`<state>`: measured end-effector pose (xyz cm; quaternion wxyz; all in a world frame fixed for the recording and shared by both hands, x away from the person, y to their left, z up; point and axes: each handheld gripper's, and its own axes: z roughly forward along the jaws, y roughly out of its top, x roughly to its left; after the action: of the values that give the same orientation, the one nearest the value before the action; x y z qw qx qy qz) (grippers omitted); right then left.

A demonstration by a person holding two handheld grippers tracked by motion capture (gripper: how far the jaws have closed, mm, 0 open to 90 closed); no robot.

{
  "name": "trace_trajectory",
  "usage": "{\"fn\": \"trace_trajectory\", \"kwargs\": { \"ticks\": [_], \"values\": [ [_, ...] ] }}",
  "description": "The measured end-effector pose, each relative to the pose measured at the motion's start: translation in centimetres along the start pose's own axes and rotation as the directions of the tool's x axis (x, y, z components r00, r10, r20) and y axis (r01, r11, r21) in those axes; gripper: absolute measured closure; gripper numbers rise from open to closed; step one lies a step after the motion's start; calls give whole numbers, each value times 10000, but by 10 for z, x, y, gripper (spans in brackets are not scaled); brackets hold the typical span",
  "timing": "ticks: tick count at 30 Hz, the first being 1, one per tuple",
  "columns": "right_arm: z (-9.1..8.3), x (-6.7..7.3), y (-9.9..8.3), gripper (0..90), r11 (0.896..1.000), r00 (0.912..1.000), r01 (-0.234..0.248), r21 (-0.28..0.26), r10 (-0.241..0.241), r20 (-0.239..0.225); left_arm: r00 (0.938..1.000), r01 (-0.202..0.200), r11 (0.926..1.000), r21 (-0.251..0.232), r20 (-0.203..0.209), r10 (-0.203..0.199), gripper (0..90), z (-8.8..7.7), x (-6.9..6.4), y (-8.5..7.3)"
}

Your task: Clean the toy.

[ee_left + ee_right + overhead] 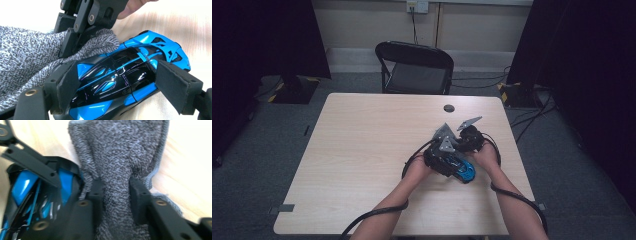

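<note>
Low over the table (362,150), blue toy car (125,75) clamped crosswise between left gripper (117,87) fingers, long axis running across them; grey cloth (117,170) pinched in right gripper (116,192) fingers, pressed against the car's near end.

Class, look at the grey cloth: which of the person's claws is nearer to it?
Right. The right claw pinches the grey cloth between its pads; the left claw sits beside the cloth, clamped around the blue toy car.
</note>
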<state>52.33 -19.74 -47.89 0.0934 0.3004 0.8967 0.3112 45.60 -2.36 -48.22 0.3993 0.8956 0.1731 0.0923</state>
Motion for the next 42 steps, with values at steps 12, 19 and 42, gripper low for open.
{"fn": "trace_trajectory", "kwargs": {
  "ticks": [12, 19, 42],
  "values": [
    [-12, -5, -9, 452, 9930, 9931, -1081, -482, 1100, 400, 10000, 67, 9999, -104, -6, -67, 190, 0, -1, -1],
    [-7, -3, -11, 495, 9867, 9876, -1535, -542, 1550, 261, 10000, 81, 9999, -129, -32, -81, 190, 0, -1, -1],
    [-12, 3, -20, 738, 9994, 9997, -253, -230, 254, 26, 10000, 29, 9999, -114, -23, -29, 191, 0, -1, -1]
  ]
}}
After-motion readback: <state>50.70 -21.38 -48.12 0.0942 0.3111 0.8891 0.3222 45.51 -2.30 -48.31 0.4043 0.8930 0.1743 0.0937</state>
